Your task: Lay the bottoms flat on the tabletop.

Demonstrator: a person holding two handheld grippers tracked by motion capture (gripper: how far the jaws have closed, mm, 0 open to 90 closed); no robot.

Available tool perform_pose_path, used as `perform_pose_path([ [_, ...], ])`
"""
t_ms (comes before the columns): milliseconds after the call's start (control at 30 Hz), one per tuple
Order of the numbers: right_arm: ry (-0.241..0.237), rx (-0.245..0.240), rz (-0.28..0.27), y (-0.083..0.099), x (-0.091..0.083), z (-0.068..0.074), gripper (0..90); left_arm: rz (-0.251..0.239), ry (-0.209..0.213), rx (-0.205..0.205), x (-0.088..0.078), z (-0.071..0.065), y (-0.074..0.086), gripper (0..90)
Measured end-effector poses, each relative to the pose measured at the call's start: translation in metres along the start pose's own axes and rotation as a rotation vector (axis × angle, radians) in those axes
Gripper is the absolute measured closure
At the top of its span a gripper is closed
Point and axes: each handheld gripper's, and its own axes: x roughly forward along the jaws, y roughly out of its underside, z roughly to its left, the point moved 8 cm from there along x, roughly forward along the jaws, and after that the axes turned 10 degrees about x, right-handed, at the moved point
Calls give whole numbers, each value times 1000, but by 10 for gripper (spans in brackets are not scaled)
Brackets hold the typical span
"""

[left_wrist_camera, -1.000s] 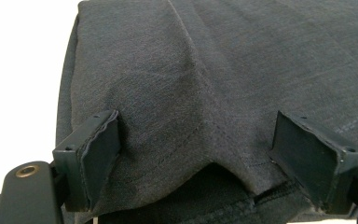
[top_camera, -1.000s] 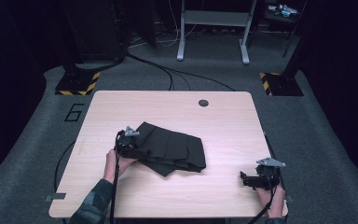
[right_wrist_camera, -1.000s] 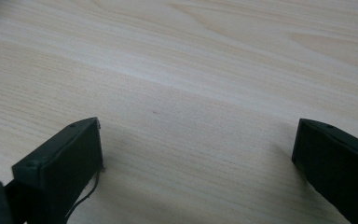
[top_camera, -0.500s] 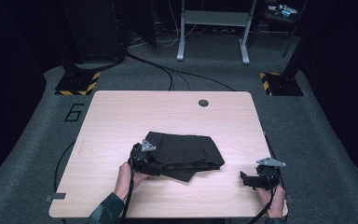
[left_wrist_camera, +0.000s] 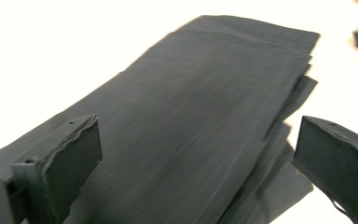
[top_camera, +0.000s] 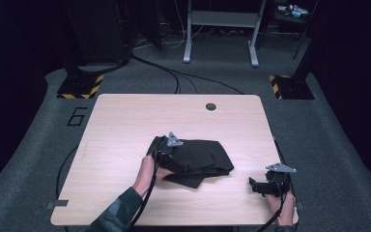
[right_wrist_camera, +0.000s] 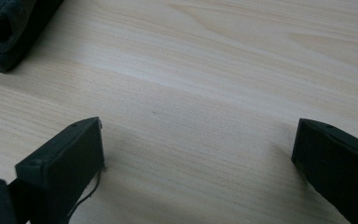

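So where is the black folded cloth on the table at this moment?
In the high view the cloth lies near the middle of the table, toward the person's edge, with the left gripper at its left end and the right gripper apart on its right.

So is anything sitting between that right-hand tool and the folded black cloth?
Nothing visible. Bare light wooden table lies between the open right tool and the folded black cloth; the left tool is over the cloth's far side.
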Motion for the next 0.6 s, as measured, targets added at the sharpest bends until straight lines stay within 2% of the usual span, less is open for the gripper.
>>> perform_pose_path([
  [33,0,0,0,0,0,0,17,9,14,19,6,-3,-2,0],
  [67,1,1,-1,0,0,0,17,33,47,38,19,-13,-6,0],
  [200,0,-2,0,0,0,0,18,88,75,100,49,-33,-9,1],
  [267,0,-2,0,0,0,0,19,123,43,145,61,-37,-10,11],
  [300,1,0,-1,0,0,0,19,133,32,159,63,-37,-11,41],
  [333,0,-2,0,0,0,0,19,141,0,176,66,-36,-12,109],
  [400,0,-3,0,0,0,0,19,155,-4,189,67,-35,-12,180],
  [433,0,-3,0,0,0,0,19,156,-13,193,68,-33,-12,180],
  [467,-1,-3,0,0,0,0,19,164,-14,198,69,-31,-11,244],
  [600,-1,-3,0,0,0,0,20,165,-14,194,68,-28,-11,360],
])
